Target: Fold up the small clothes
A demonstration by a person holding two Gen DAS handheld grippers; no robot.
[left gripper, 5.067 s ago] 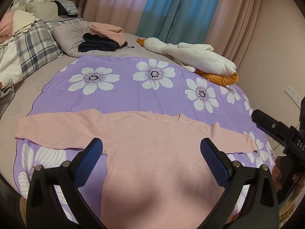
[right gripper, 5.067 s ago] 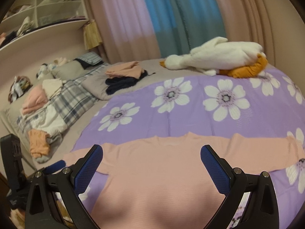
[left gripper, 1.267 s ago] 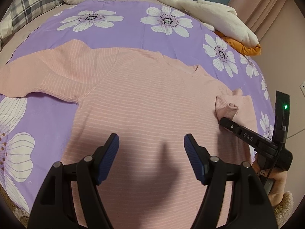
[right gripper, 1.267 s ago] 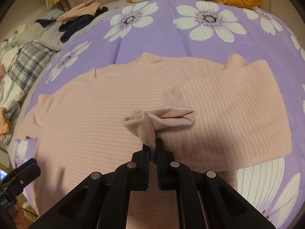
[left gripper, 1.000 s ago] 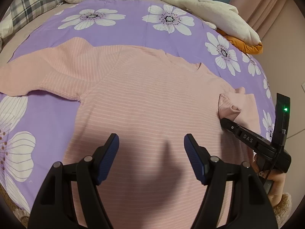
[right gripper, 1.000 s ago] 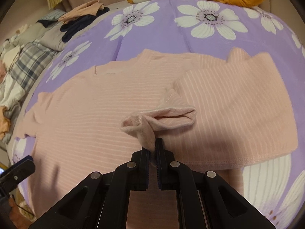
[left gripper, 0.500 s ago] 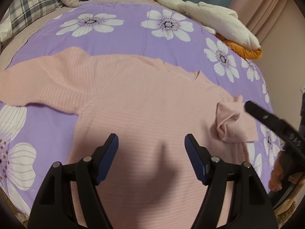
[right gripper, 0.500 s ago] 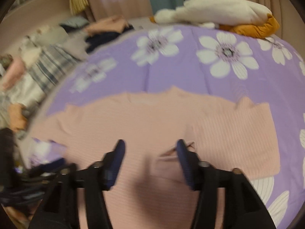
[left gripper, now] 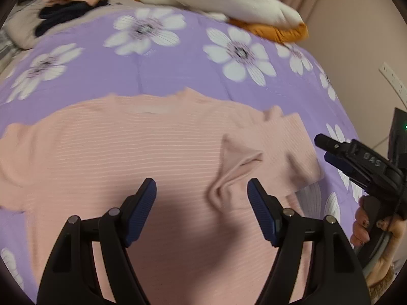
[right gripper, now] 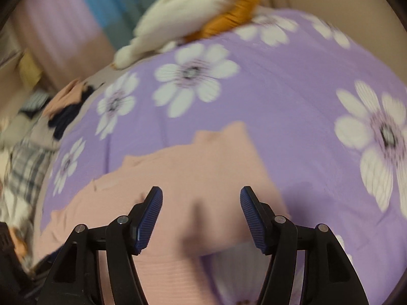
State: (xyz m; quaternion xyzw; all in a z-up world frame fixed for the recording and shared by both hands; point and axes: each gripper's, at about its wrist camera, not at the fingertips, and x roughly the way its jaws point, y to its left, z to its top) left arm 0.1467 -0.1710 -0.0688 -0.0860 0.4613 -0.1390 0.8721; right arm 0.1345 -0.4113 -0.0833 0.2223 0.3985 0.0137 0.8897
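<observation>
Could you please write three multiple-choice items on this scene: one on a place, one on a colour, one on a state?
1. Where does the pink top lie?
A. on the purple flowered sheet
B. on a shelf
C. on the floor

2. What colour are the gripper pads?
A. red
B. blue
C. white

3. How is the top's right sleeve?
A. spread straight out
B. folded in over the body
C. pinched in jaws

Key: A, purple sheet shows all around the top; B, the pads are blue in both views; B, the sleeve lies across the body, and both the left gripper and right gripper have open, empty jaws.

The shirt (left gripper: 142,152) lies on the bedspread (left gripper: 183,68), sleeve (left gripper: 267,157) folded onto its right side; a plush (left gripper: 236,2) lies far right.
</observation>
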